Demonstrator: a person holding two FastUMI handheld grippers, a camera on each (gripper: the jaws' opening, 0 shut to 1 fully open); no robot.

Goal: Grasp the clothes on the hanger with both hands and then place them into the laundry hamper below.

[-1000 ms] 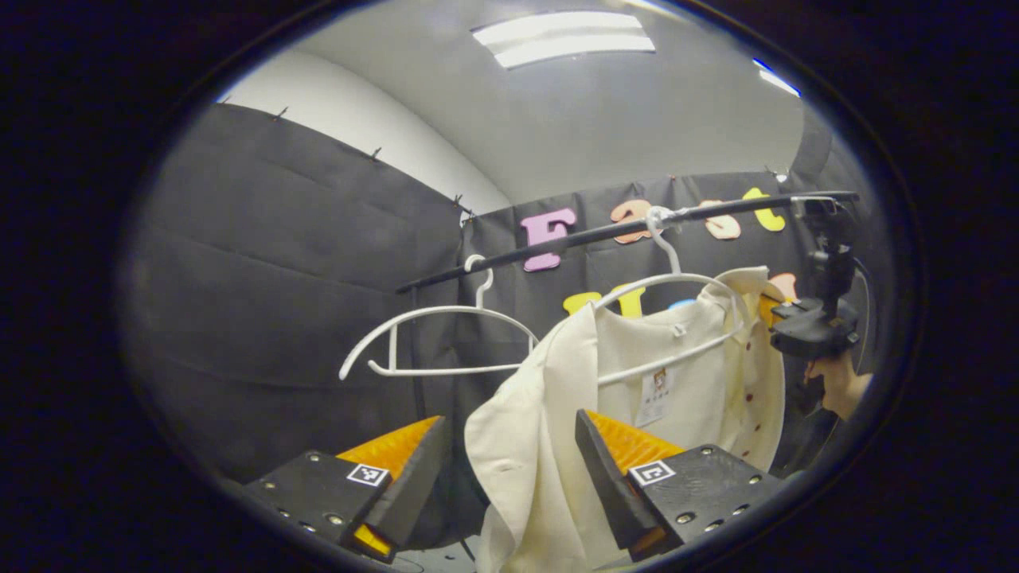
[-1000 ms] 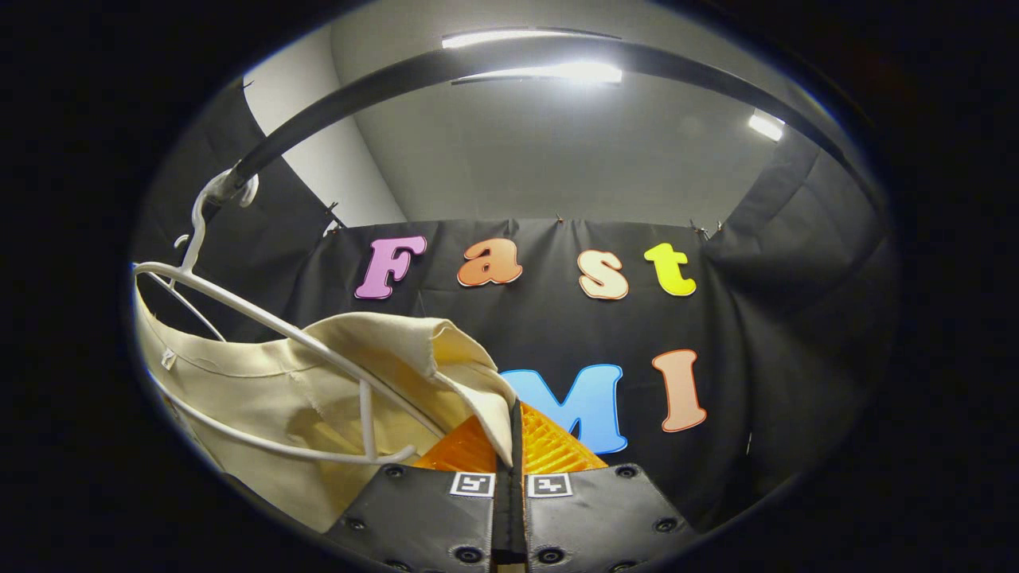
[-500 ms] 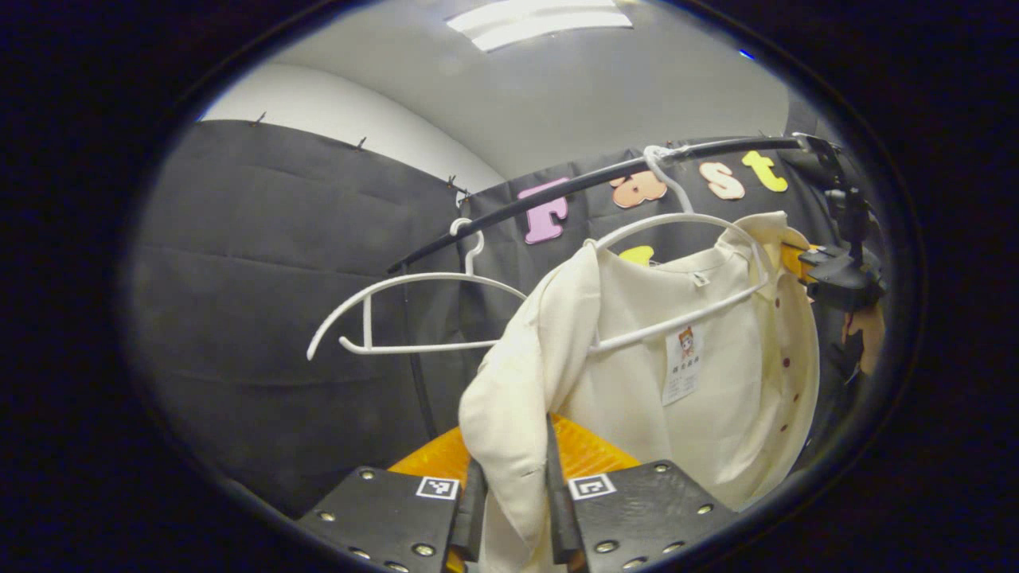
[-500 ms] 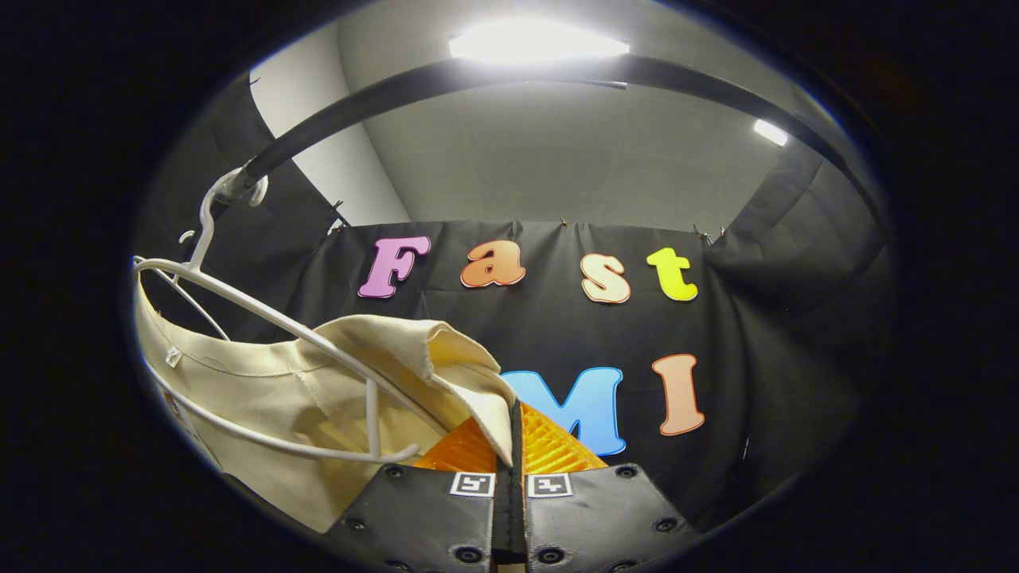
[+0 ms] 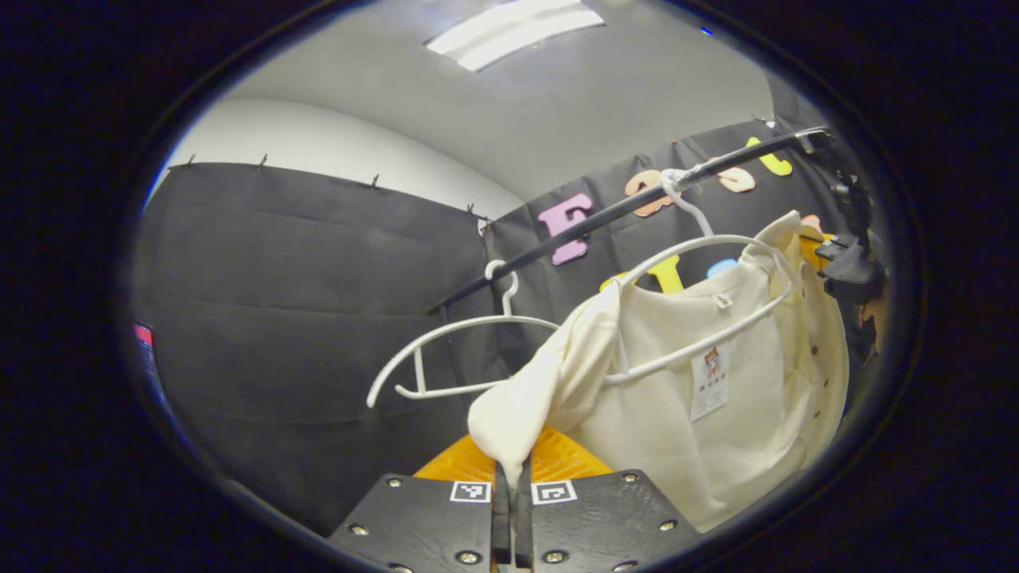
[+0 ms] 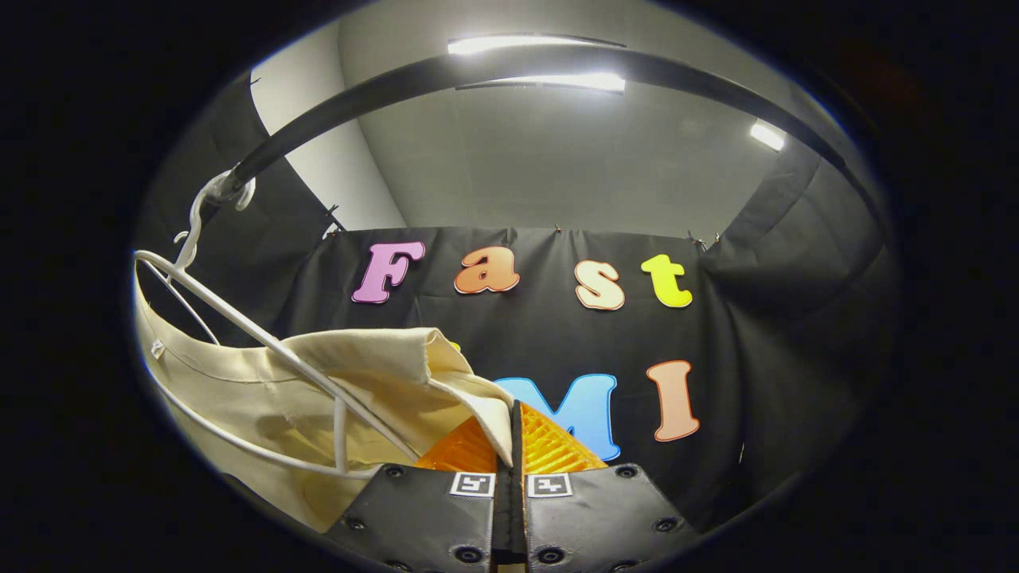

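left gripper [image 5: 511,477] pinching cream shirt [image 5: 716,414] sleeve; right gripper [image 6: 509,446] clamped on shirt shoulder; shirt on hanger [image 5: 708,270], black rail [image 5: 621,211].

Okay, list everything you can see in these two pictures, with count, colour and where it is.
shirt: one, cream, draped on the right-hand hanger, one edge pulled toward each tool.
hangers: two, white; one carrying the shirt, one bare to its left on the rail.
rail: one, black, running across above the hangers.
ceiling lights: several, white, overhead.
left tool: one, bottom of the left gripper view, closed on a fold of the shirt.
right tool: one, bottom of the right gripper view, closed on the shirt's edge.
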